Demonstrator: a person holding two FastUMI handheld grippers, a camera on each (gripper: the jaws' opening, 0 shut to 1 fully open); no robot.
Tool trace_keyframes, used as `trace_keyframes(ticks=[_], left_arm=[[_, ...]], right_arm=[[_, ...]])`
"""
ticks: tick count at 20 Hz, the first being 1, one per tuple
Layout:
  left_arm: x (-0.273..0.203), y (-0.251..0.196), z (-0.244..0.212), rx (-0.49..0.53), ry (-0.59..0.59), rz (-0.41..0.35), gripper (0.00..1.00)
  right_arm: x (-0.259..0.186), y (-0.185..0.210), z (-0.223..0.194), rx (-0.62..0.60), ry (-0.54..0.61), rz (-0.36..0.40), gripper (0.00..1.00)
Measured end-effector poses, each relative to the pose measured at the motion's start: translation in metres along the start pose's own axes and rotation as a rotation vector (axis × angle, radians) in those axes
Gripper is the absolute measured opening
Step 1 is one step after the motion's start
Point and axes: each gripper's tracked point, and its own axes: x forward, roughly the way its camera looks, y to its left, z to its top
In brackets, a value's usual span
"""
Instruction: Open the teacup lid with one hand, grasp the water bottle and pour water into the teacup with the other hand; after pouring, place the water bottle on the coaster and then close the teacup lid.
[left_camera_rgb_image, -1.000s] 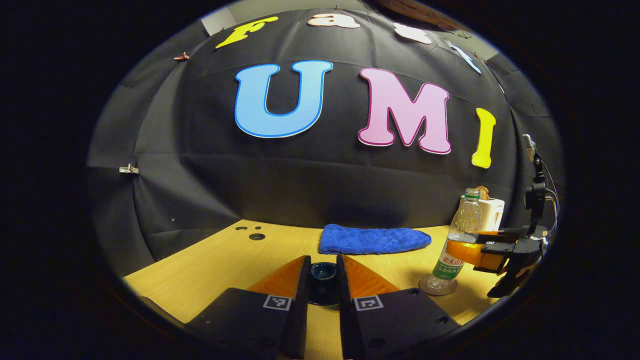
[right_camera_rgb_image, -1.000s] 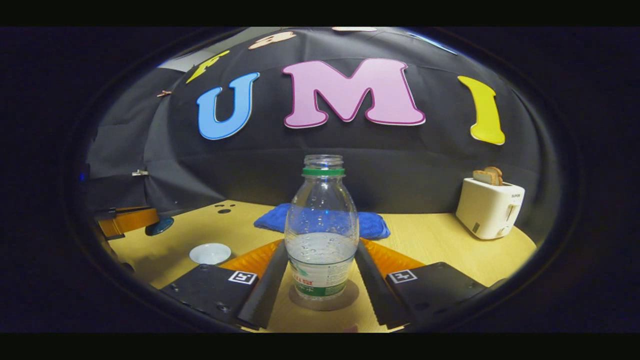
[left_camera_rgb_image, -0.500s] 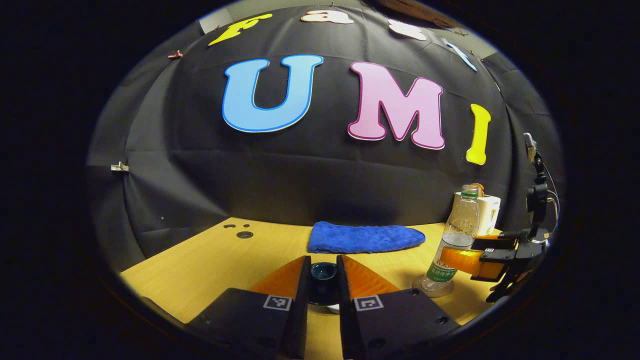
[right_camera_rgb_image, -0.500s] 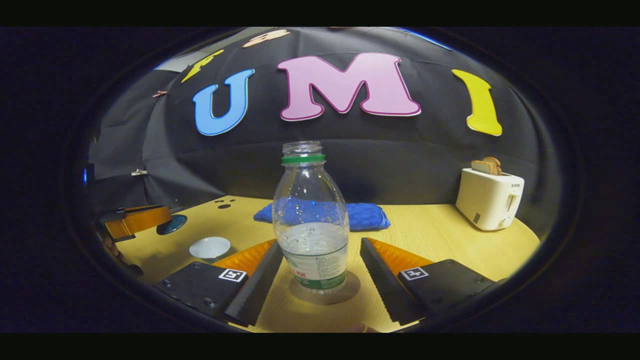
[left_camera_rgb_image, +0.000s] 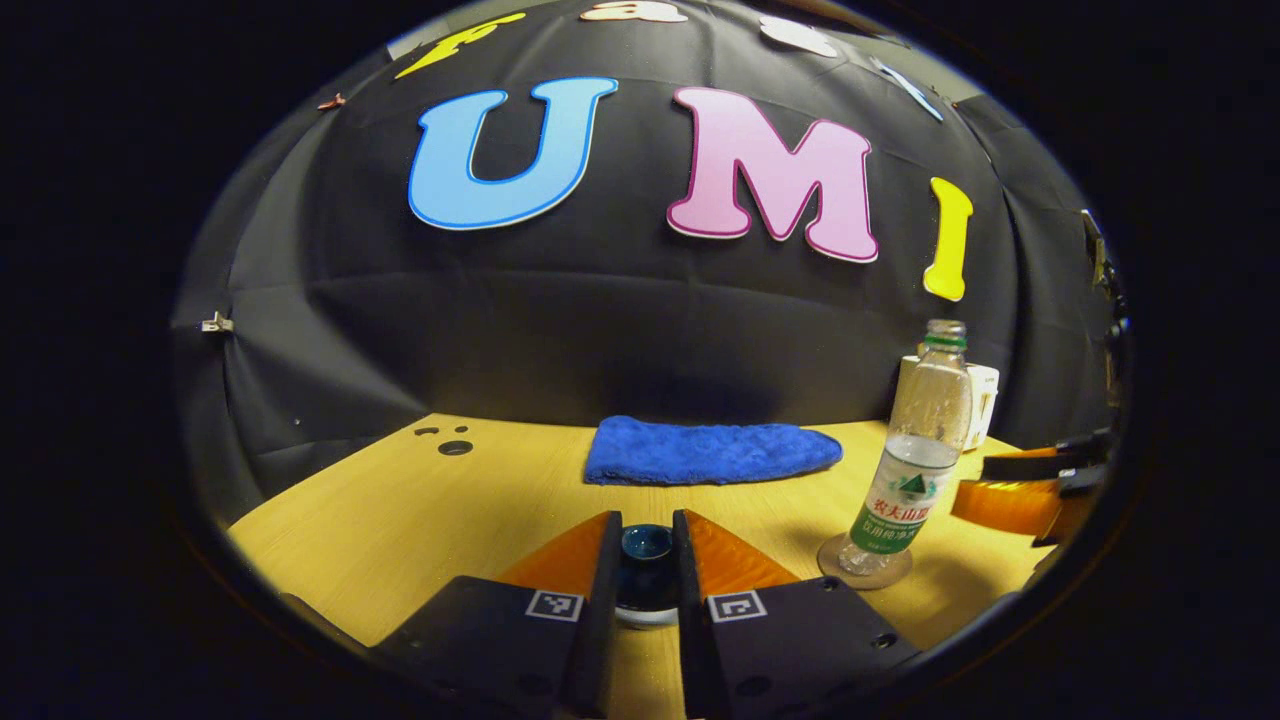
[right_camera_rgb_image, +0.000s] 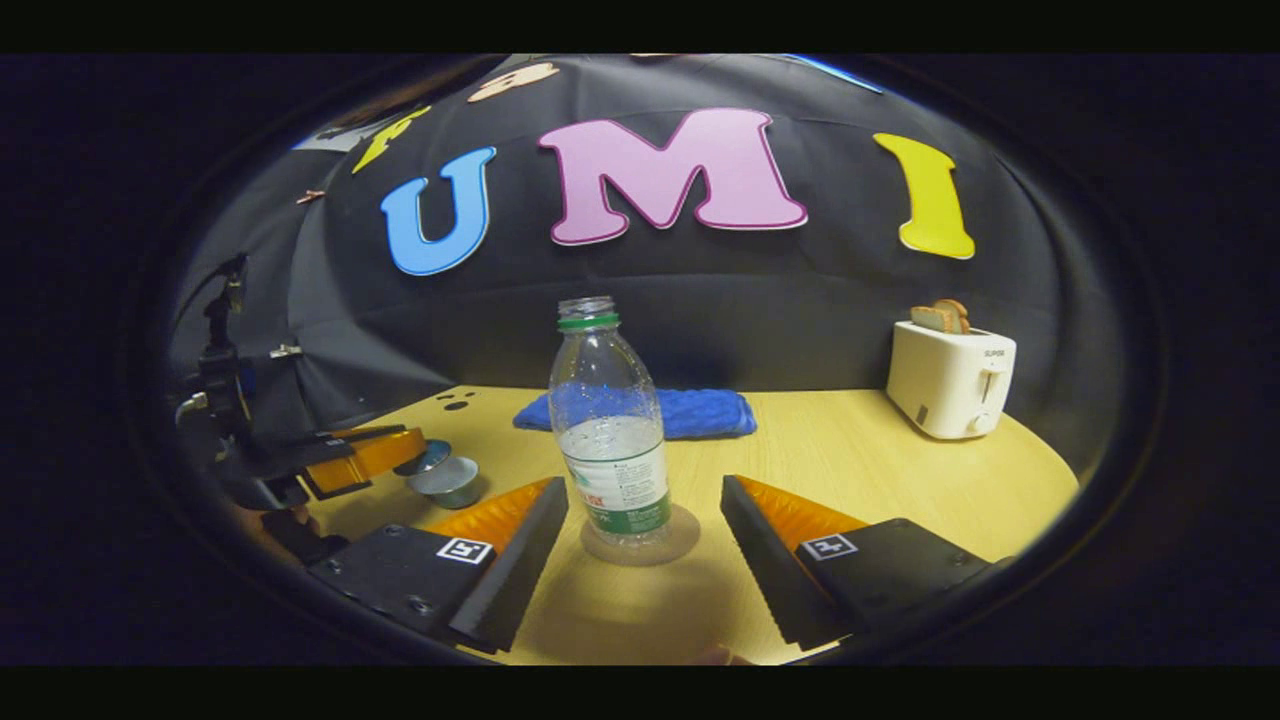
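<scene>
bottle (right_camera_rgb_image: 608, 430) blocks centre, bare table (right_camera_rgb_image: 880, 480) rightward

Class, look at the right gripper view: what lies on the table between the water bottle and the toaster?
Nothing: in the right gripper view, bare wooden table runs from the water bottle to the toaster.

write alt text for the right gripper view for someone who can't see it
An uncapped water bottle stands upright on a round coaster on a wooden table, beyond the open right gripper. At left, the left gripper holds a lid over the teacup; behind lie a blue cloth and a toaster.
</scene>
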Motion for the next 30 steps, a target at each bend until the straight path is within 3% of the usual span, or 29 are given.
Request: trace_keyframes(ticks=[8, 10, 12, 13, 14, 15, 21, 30], left_arm=[[0.013, -0.004, -0.023, 0.026, 0.073, 0.001, 0.29], [0.012, -0.006, -0.022, 0.020, 0.075, -0.009, 0.38], [0.012, -0.006, -0.020, 0.026, 0.068, -0.015, 0.36], [0.011, -0.007, -0.017, 0.027, 0.058, -0.018, 0.41], [0.010, -0.008, -0.011, 0.027, 0.044, -0.022, 0.49], [0.008, -0.008, -0.004, 0.028, 0.031, -0.024, 0.45], [-0.027, -0.006, 0.063, 0.009, -0.045, -0.039, 0.45], [-0.098, -0.009, 0.176, 0.007, -0.078, -0.069, 0.45]], right_arm=[[-0.006, -0.006, 0.000, 0.023, 0.005, -0.030, 0.97], [-0.007, -0.004, 0.001, 0.023, 0.005, -0.029, 0.97], [-0.008, -0.003, 0.001, 0.024, 0.007, -0.031, 0.97], [-0.010, -0.003, 0.002, 0.026, 0.008, -0.033, 0.97], [-0.012, -0.002, 0.004, 0.029, 0.006, -0.033, 1.00], [-0.013, -0.002, 0.007, 0.031, 0.006, -0.038, 0.97], [-0.032, 0.008, 0.052, 0.027, -0.032, -0.045, 0.97], [-0.085, 0.027, 0.163, -0.060, -0.138, -0.081, 0.98]])
